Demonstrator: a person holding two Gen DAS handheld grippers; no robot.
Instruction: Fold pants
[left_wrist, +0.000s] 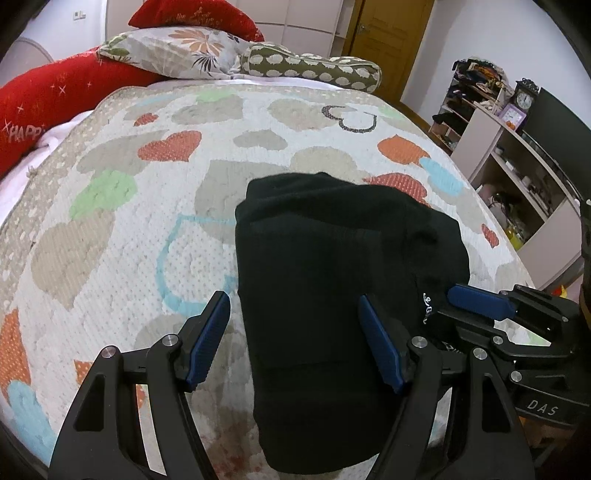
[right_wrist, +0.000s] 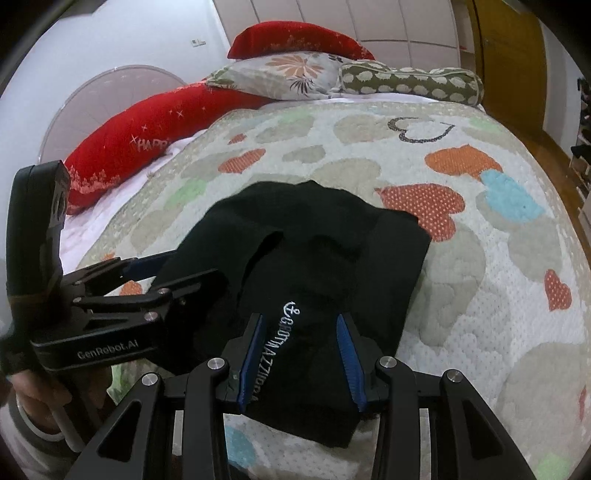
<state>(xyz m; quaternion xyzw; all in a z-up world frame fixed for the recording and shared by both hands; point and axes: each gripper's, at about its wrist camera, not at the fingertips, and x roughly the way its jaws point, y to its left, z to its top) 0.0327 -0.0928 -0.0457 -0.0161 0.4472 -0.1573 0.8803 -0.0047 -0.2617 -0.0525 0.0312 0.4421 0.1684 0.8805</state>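
Black pants (left_wrist: 332, 258), folded into a thick stack, lie on the heart-patterned quilt (left_wrist: 129, 221). My left gripper (left_wrist: 292, 297) stands open over their left edge, one pad above the quilt and the other above the cloth, neither pressing. My right gripper (right_wrist: 300, 316) is shut on the pants (right_wrist: 314, 240) at the bunched edge with white lettering (right_wrist: 273, 350). That cloth fills the gap between its blue pads. In the left wrist view one blue finger (left_wrist: 480, 304) of the right gripper reaches in from the right, at the pants' right edge. A hand (right_wrist: 44, 406) holds the left gripper's body at lower left.
Red cushions (left_wrist: 55, 99), a floral pillow (left_wrist: 177, 51) and a green bolster (left_wrist: 314, 68) line the head of the bed. Open shelves (left_wrist: 517, 166) with a clock and a dark screen stand right of the bed. A wooden door (left_wrist: 388, 37) is at the back.
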